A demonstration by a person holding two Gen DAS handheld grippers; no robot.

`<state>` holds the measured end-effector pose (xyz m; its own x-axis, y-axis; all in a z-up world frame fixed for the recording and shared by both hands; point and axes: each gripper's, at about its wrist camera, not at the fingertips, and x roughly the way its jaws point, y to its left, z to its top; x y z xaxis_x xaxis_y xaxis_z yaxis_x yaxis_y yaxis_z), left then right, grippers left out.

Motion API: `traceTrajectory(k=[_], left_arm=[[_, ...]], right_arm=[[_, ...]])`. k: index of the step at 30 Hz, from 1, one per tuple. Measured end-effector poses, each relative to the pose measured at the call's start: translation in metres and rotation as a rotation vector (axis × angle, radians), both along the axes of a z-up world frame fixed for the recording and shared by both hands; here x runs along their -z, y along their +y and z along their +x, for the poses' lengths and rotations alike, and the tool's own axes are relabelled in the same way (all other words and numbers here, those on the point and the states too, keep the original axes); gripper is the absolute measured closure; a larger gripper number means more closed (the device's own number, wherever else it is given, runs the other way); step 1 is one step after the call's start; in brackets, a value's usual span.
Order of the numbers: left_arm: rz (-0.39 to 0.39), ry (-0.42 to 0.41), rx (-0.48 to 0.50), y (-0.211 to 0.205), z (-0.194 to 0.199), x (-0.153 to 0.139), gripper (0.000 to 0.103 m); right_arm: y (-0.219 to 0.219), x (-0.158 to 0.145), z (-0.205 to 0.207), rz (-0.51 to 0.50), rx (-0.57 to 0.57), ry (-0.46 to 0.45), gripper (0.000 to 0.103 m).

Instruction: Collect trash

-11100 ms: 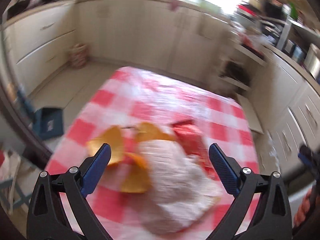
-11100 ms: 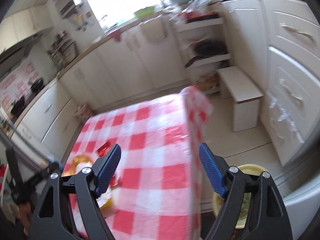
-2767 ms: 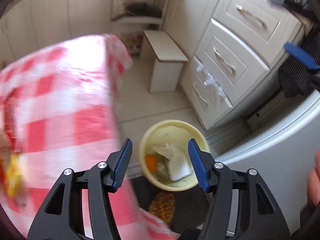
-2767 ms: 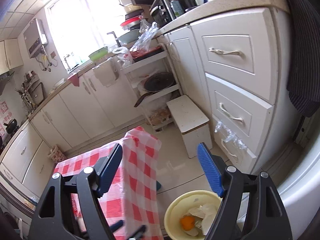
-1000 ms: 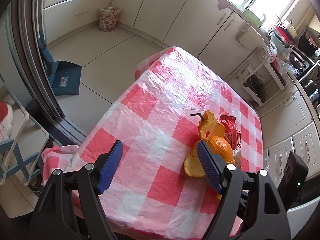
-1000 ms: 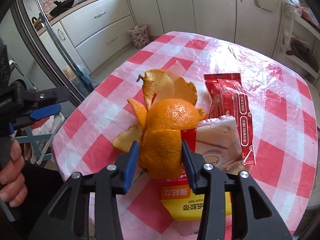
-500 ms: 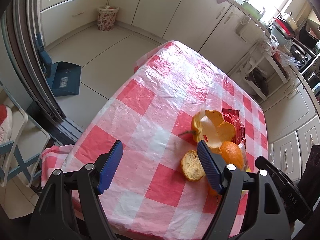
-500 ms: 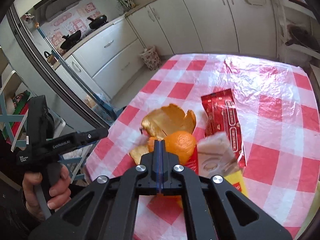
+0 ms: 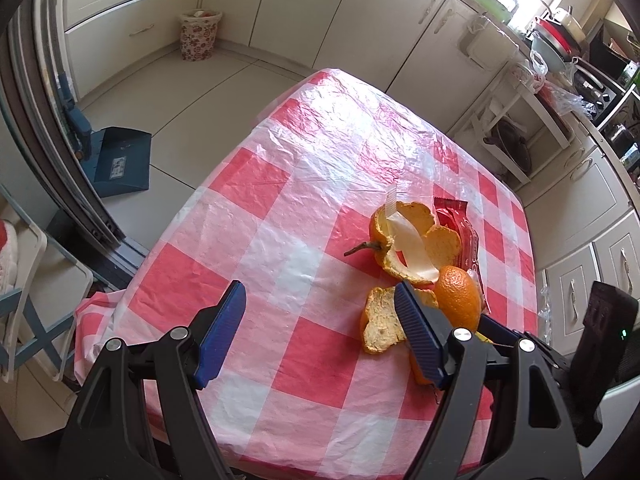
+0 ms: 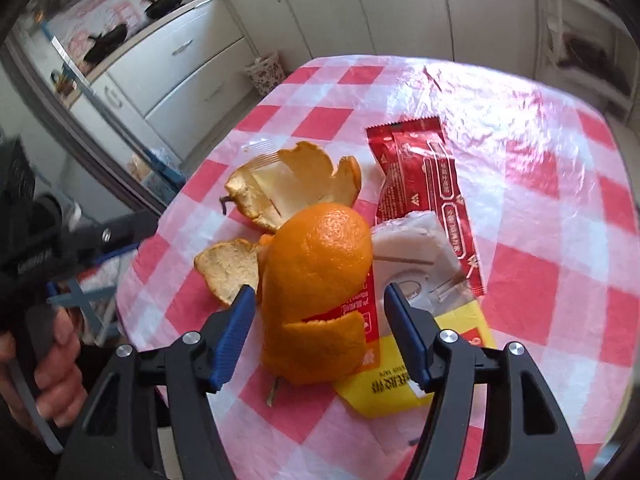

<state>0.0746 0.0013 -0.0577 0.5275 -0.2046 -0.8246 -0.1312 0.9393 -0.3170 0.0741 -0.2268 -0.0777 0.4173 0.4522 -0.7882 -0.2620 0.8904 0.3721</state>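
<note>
Counting three orange peels [image 10: 316, 276], two wrappers [image 10: 424, 192] on my checked tablecloth [image 9: 280, 248], kitchen cabinets [image 9: 320, 12] far; right gripper [image 10: 316, 334] released around one peel, left gripper [image 9: 316, 332] released.

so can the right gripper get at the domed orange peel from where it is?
Probably yes. The right gripper is open, its fingers either side of the domed orange peel, with nothing between. The peel partly overlaps the yellow wrapper, which might get nudged.
</note>
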Motion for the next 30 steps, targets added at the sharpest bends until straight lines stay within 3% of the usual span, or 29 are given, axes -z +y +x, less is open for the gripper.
traceTrajectory(k=[1,5,10,18,25,28,30], left_arm=[[0.003,0.004,-0.003,0.001,0.000,0.001,0.030],[0.012,0.038,-0.006,0.000,0.005,0.012,0.030],[0.033,0.086,-0.008,-0.007,0.014,0.032,0.030],[0.079,0.090,-0.005,-0.019,0.022,0.039,0.030],[0.106,0.078,0.033,-0.034,0.023,0.038,0.030],[0.133,0.071,0.040,-0.041,0.024,0.041,0.029],[0.152,0.064,0.050,-0.046,0.025,0.041,0.029]], right_arm=[[-0.003,0.002,0.002,0.046,0.020,0.009,0.039],[-0.013,0.008,0.011,0.188,0.060,0.028,0.072],[-0.022,-0.009,0.008,0.329,0.029,-0.012,0.095],[-0.049,-0.029,-0.007,0.413,0.016,-0.058,0.098],[-0.082,-0.051,-0.016,0.590,-0.002,-0.104,0.098],[-0.083,-0.062,-0.020,0.537,-0.034,-0.114,0.099],[-0.081,-0.058,-0.022,0.463,-0.064,-0.066,0.098]])
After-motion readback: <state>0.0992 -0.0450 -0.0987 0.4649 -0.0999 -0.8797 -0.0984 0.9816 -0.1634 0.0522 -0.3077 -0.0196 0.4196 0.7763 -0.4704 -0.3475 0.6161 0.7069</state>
